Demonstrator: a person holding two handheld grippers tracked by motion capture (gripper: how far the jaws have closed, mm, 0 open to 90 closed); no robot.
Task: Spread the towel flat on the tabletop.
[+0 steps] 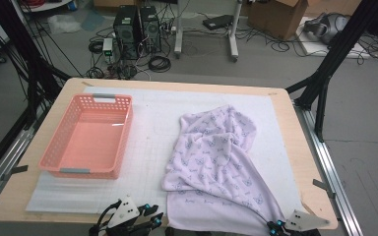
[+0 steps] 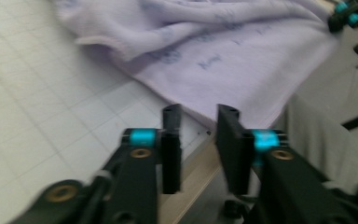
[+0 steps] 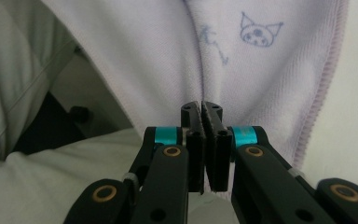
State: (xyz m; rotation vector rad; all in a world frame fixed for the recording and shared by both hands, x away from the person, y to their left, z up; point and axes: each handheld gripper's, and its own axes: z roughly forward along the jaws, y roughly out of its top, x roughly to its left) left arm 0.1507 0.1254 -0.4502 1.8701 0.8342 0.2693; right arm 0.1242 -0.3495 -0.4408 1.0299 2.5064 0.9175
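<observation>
— Two grippers sit at the near edge of the table point(image 1: 295, 142), one at each bottom corner of the lilac towel point(image 1: 216, 162). How does the left gripper point(image 2: 199, 122) stand?

— Its jaws are parted with a moderate gap, and nothing lies between them. The towel's hem lies just beyond its tips, slightly to the right of them, close but not touching. Below the tips runs the wooden table edge, and to their left stretches the white gridded mat point(image 2: 37, 116).

— And the right gripper point(image 3: 202, 108)?

— Its jaws are pressed together, the ribbed pads meeting face to face. The towel hangs right behind and above the tips, with a small cat-face print up and to the right of them and the stitched hem running down the right side. Whether a fold of cloth is pinched between the pads cannot be told from here; no cloth shows between them.

— Where does the towel lie otherwise?

— From the high view it spreads away from both grippers across the right half of the mat, rumpled and folded over itself, its near edge draping over the table's edge between the left gripper point(image 1: 145, 216) and the right gripper point(image 1: 275, 227).

— Anything else nearby?

— One pink basket point(image 1: 88, 135) stands well beyond the left gripper, on the mat's far left part, apart from the towel.
</observation>
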